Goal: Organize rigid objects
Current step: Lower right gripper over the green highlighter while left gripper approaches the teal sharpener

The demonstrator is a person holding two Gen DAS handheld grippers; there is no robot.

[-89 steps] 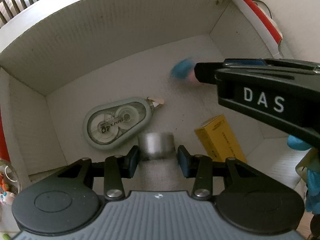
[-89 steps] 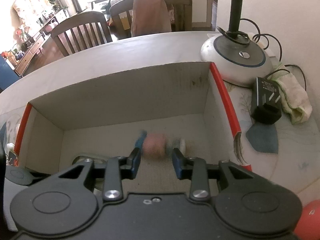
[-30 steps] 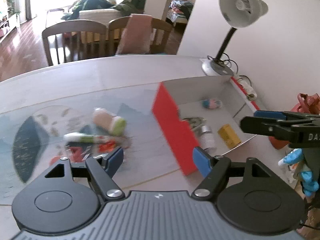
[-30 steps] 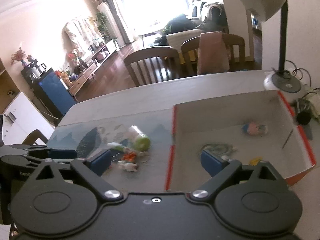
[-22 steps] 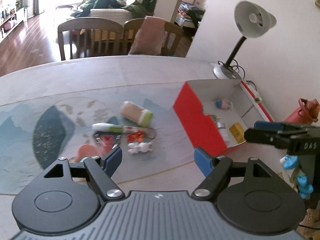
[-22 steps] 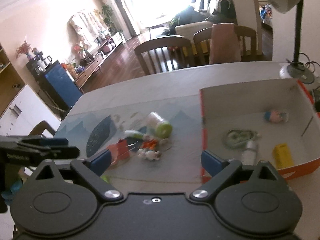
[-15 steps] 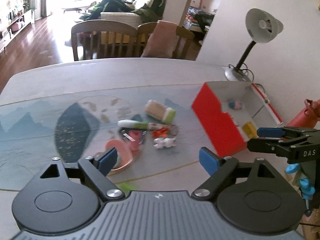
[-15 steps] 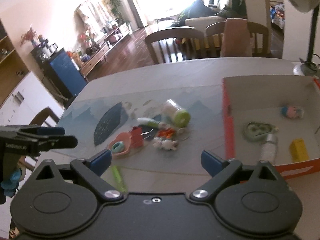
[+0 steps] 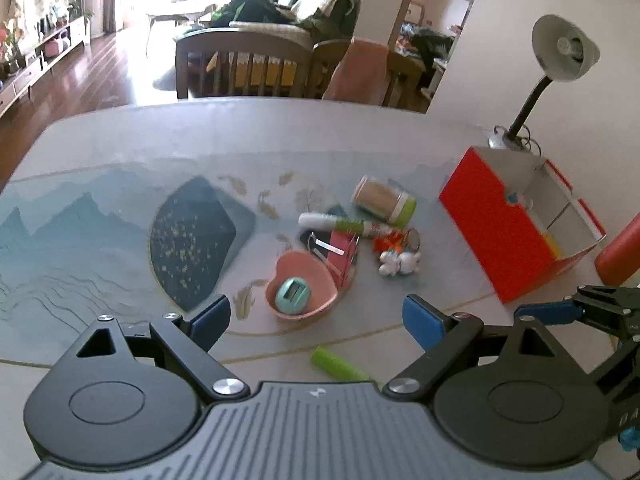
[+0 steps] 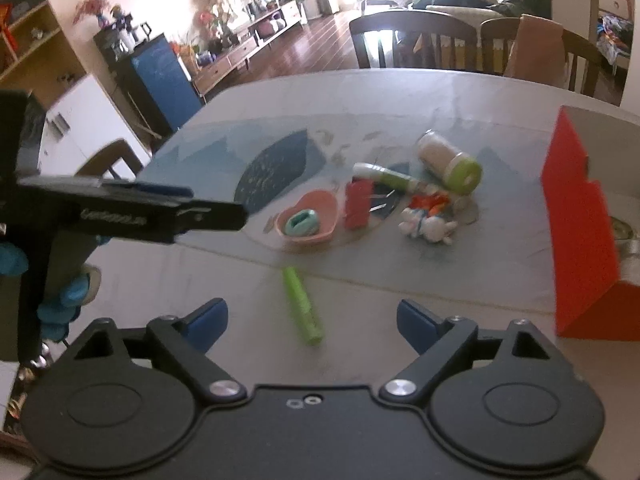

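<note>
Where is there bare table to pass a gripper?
Free: the mat left of the pink dish, the strip between the white toy and the red box, and the far table. Crowded: the cluster from dish to jar.

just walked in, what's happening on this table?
A person is sorting small items into the red box with two handheld tools. Right now both the left tool and the right tool are open and empty, held above the table. A green marker lies nearest them. Beyond it sit a pink heart dish, a jar, a white tube and a small figurine, all outside the box.
</note>
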